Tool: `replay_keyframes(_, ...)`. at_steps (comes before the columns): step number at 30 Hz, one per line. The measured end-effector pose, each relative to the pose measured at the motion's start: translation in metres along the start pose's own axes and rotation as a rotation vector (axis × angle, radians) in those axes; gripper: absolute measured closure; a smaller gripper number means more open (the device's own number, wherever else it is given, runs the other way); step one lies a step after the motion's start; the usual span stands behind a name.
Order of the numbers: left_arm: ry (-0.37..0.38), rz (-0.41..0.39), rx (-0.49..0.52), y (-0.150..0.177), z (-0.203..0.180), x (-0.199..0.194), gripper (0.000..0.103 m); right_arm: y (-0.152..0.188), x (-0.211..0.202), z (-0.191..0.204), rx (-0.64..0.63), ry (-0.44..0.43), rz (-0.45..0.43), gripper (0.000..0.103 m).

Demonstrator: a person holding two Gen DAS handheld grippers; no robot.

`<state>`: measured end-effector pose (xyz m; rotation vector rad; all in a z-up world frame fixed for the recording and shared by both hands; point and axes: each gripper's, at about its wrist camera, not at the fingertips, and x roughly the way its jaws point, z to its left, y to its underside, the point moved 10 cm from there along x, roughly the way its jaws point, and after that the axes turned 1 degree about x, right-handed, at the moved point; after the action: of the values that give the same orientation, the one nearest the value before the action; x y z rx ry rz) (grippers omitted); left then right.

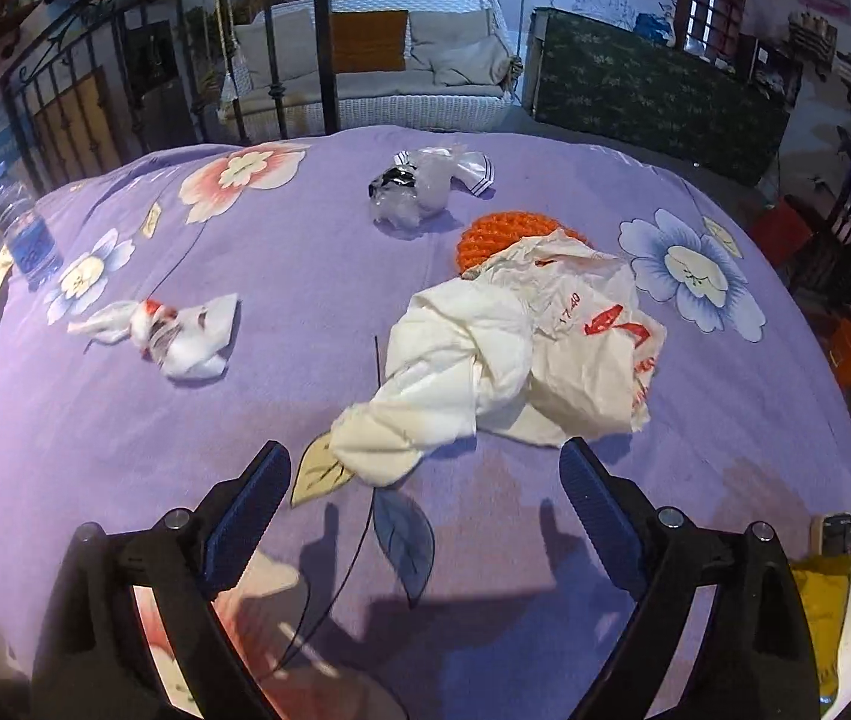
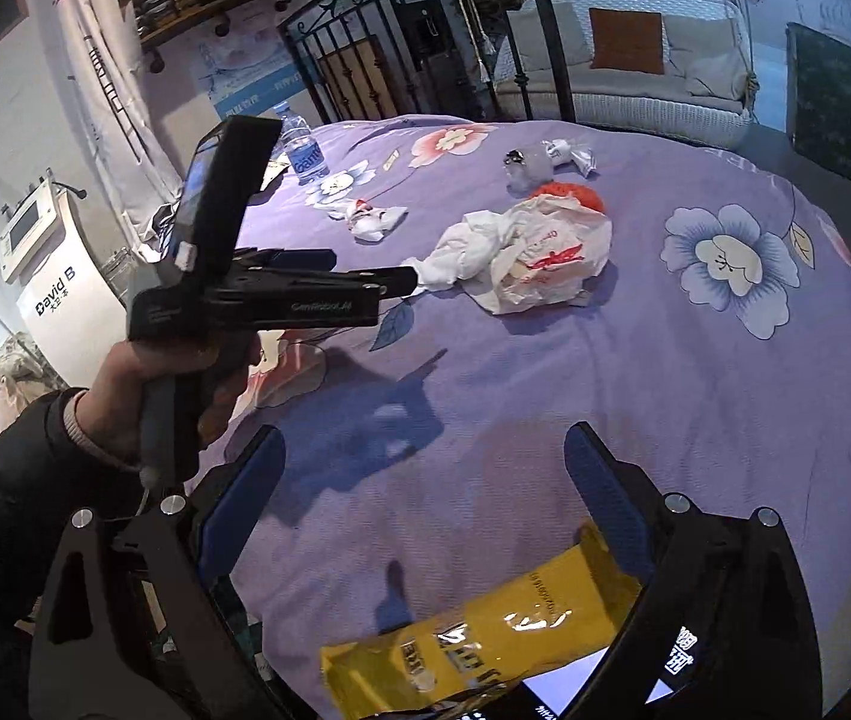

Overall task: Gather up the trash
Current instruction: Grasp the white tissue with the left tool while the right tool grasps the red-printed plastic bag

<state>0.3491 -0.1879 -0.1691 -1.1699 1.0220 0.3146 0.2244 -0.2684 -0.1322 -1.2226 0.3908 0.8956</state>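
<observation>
The left gripper (image 1: 425, 480) hangs spread and empty just near of the crumpled white bag (image 1: 509, 354); the right gripper (image 2: 425, 480), also spread, holds nothing. Thin plastic could slip from the pads if only a loose fold gets pinched.

On the purple flowered bedspread (image 1: 305, 372), these are lying:
- one crumpled white paper bag (image 1: 521, 360) with red print
- one small wad of white wrapper (image 1: 173, 330) with red marks
- one clear plastic wrapper (image 1: 419, 186), crumpled
- one orange knitted piece (image 1: 491, 234), partly covered by the bag
- one yellow packet (image 2: 485, 630) at the near edge
- one water bottle (image 1: 26, 234) with a blue label, standing

Two handheld grippers are hovering over it: left gripper (image 1: 425, 480), right gripper (image 2: 425, 462).
</observation>
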Motion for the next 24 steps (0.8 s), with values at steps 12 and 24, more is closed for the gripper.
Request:
replay_keyframes(12,0.025,0.087,-0.088,-0.003,0.011,0.046,0.069,-0.022,0.014,-0.03,-0.023,0.033,0.024,0.01)
replay_keyframes(24,0.04,-0.027,-0.221,0.014,0.042,-0.019,0.084,-0.044,0.057,-0.022,-0.121,0.071,0.086,0.01)
